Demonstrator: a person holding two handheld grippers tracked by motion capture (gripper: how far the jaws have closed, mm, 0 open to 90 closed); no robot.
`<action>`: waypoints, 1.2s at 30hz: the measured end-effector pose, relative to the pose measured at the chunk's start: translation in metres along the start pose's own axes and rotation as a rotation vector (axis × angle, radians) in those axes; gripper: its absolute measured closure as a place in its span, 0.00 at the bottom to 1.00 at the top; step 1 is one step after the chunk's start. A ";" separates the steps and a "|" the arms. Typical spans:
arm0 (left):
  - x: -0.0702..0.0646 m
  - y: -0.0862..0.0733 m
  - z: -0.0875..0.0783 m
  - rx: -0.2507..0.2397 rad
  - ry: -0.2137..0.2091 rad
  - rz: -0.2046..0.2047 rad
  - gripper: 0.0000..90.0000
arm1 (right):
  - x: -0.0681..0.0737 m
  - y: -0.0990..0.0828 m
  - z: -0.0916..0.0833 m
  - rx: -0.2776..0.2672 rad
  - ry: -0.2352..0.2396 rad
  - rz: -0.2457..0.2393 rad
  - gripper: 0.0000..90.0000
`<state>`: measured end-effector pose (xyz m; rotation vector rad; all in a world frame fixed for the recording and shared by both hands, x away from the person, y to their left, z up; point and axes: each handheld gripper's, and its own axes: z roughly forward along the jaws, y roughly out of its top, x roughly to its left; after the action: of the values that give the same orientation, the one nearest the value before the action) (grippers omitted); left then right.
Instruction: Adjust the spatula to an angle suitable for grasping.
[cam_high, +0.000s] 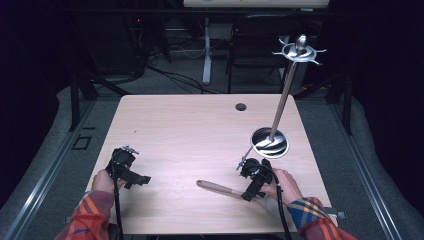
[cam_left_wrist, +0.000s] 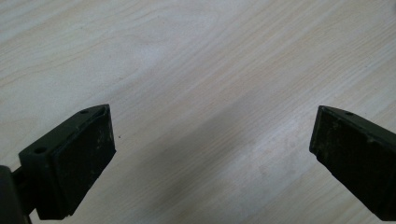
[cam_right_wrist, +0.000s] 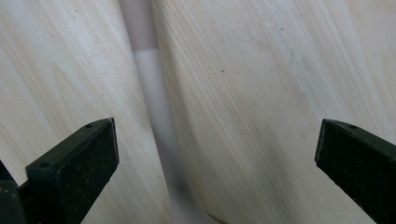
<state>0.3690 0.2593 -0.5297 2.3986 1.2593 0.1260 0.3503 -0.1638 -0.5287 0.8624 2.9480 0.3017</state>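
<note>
Approach looks like the step in hand: the right tool hangs over the wooden-handled pale spatula lying on the light wood counter, jaws spread wide astride its handle. Closing on that handle seems next, perhaps to hang it on the tall steel hook stand. The left tool hovers spread, empty.
</note>
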 end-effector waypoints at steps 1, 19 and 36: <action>0.000 -0.001 0.000 0.000 -0.001 -0.009 0.00 | 0.002 0.001 0.001 -0.006 0.003 -0.010 0.00; -0.003 0.006 0.004 0.008 -0.011 0.025 0.00 | 0.028 0.013 0.008 -0.028 0.018 -0.043 0.49; -0.004 0.007 0.005 0.022 -0.016 0.039 0.00 | 0.037 0.019 0.015 0.007 -0.029 -0.082 0.76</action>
<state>0.3733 0.2514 -0.5306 2.4393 1.2130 0.1043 0.3310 -0.1254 -0.5398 0.7370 2.9491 0.2726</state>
